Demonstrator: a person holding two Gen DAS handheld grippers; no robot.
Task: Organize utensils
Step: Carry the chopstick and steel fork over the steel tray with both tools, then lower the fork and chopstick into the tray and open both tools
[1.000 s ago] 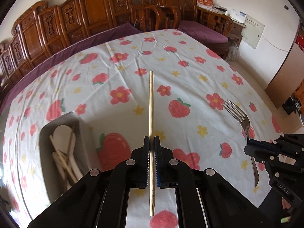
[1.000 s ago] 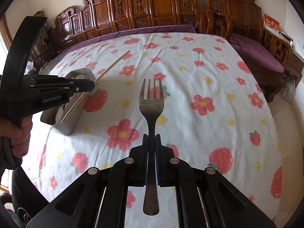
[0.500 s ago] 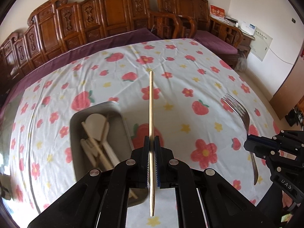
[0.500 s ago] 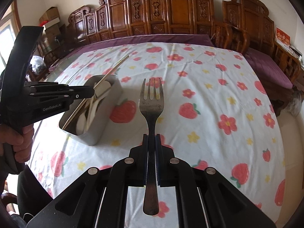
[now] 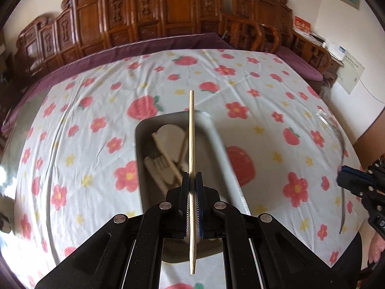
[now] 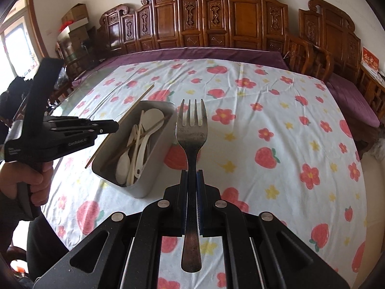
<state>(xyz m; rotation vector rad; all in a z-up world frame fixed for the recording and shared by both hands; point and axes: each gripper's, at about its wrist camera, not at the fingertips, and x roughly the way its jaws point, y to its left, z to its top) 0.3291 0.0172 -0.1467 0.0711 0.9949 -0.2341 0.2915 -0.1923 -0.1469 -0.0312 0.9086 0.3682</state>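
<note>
Chopstick (image 5: 191, 130), 1 pale wooden stick, clamped between the left gripper (image 5: 191, 180) fingers (image 5: 184, 192), which are closed tight on it about a third of the way up from its lower end. Seen from the left wrist it stands straight up the frame, directly over the grey metal tray (image 5: 217, 149), upper tip past the tray's far rim, lower tip hanging below the fingers. Not touching the tray as far as the right wrist view shows: there the stick runs slantwise above the tray's left wall.

Fork (image 6: 191, 134), dull metal, 4 tines, clamped by its handle between the right gripper (image 6: 191, 175) fingers (image 6: 201, 192), tines pointing away from the camera, handle end hanging free below. It sits just right of the tray, above the cloth.

Tray rests on the desk (image 6: 276, 125), which is covered with a white cloth printed with red flowers and strawberries. Inside the tray: several cream-coloured spoons (image 6: 151, 120) and flat utensils piled lengthwise, plus at least 1 thin stick lying among them.

A person's hand (image 6: 33, 180) grips the left gripper's handle, left of the tray. Carved wooden chairs (image 6: 216, 21) line the desk's far side.
</note>
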